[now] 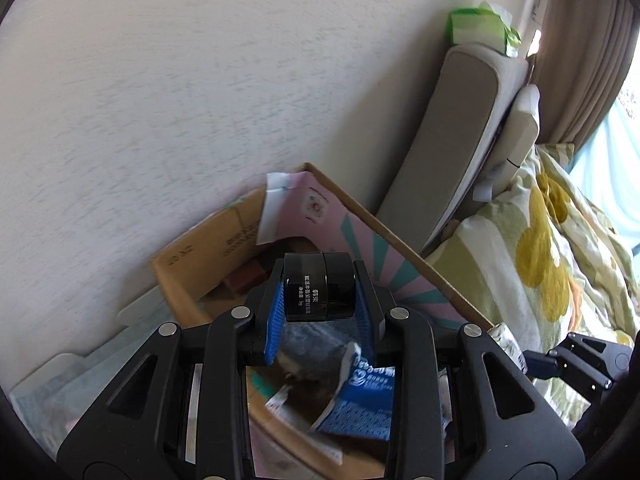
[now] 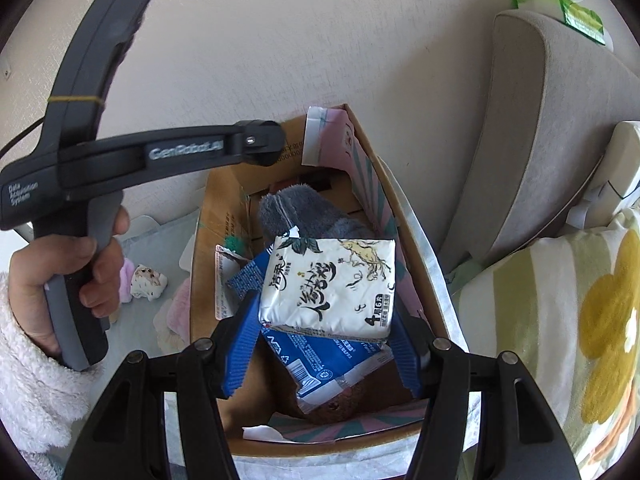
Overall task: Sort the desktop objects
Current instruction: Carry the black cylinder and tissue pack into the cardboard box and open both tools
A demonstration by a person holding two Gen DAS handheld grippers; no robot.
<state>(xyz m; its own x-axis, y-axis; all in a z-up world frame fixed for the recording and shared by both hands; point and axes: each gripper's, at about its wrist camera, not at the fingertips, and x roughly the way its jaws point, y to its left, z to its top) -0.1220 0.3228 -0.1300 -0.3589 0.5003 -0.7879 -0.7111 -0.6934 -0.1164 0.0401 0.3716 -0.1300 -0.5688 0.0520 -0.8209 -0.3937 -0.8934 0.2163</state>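
My left gripper [image 1: 320,292] is shut on a small black jar [image 1: 320,286] with white lettering, held above an open cardboard box [image 1: 180,276]. My right gripper [image 2: 326,312] is shut on a white tissue pack [image 2: 328,284] with black brush lettering, also over the cardboard box [image 2: 208,200]. Inside the box lie a grey fuzzy sock [image 2: 296,208] and a blue packet [image 2: 320,356]. A hand [image 2: 68,280] in a fluffy white sleeve holds the left gripper's handle at the left of the right wrist view.
The box stands against a white wall [image 1: 200,80], beside a grey headboard cushion [image 2: 540,140] and a flowered quilt [image 2: 560,320]. A green tissue pack [image 1: 480,28] sits on top of the cushion. Small plush items [image 2: 148,284] lie left of the box.
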